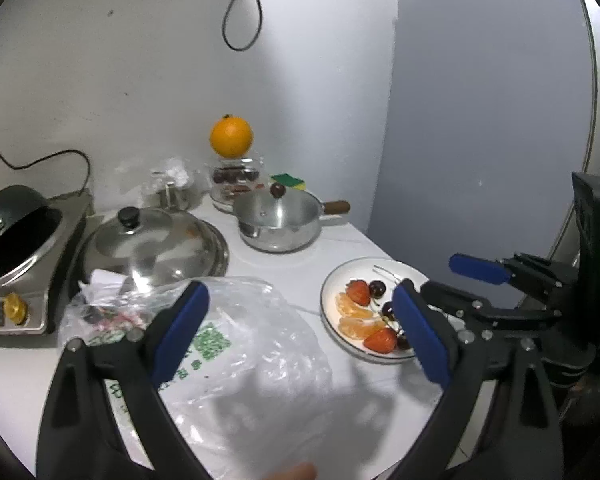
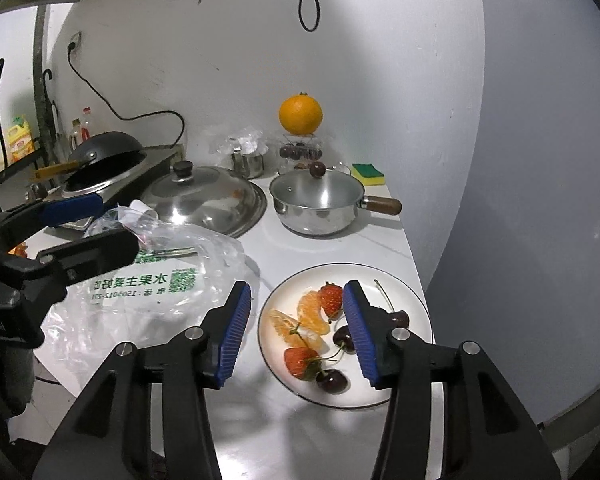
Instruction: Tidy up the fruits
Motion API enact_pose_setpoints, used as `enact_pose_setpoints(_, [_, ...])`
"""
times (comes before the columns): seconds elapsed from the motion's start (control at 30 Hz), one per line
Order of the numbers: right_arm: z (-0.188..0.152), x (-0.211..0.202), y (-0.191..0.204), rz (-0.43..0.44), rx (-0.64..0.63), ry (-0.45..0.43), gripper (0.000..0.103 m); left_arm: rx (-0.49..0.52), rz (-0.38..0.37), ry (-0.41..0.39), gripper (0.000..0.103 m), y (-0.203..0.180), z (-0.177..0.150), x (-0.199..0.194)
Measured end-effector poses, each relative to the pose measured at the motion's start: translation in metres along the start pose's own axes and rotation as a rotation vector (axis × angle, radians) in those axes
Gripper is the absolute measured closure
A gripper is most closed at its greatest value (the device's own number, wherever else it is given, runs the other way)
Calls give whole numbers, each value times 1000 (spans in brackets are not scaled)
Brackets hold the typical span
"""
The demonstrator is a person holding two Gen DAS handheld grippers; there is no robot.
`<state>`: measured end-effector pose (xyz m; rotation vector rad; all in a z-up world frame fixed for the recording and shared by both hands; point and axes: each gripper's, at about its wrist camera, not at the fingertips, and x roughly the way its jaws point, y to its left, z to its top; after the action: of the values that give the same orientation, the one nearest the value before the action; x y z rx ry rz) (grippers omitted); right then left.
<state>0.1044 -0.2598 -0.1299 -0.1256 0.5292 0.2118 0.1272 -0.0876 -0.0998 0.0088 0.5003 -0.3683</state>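
left tongs (image 1: 300, 320) apart over crinkled clear plastic bag (image 1: 252, 340) | right tongs (image 2: 298, 332) apart above round white plate (image 2: 416, 304) | risk: soft red strawberries (image 2: 331, 300) bruising if clamped hard

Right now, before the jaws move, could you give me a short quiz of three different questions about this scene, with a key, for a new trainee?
1. True or false: the left gripper is shut on the plastic bag.
2. Multiple choice: where is the whole orange? A) on the plate; B) on top of a clear container at the back; C) inside the small pot.
3. Fill in: the plate holds strawberries, orange segments and dark ____.

Key:
1. False; its jaws stand wide apart above the bag.
2. B.
3. Cherries.
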Motion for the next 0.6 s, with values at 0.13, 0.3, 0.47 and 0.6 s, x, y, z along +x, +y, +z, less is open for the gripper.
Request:
enact_pose_setpoints(0.13, [1, -12, 9, -3, -5, -21, 52, -7, 20, -26, 8, 6, -2, -18])
enact_pose_setpoints(0.3, [5, -28, 20, -12, -16, -54, 52, -14, 33, -66, 8, 11, -3, -42])
enact_pose_setpoints(0.47, [9, -47, 31, -17, -30, -90, 52, -11, 45, -109, 8, 12, -3, -67])
enact_pose_setpoints(0.6, [9, -65, 41, -20, -43, -119, 52, -13, 61, -144, 8, 13, -2, -89])
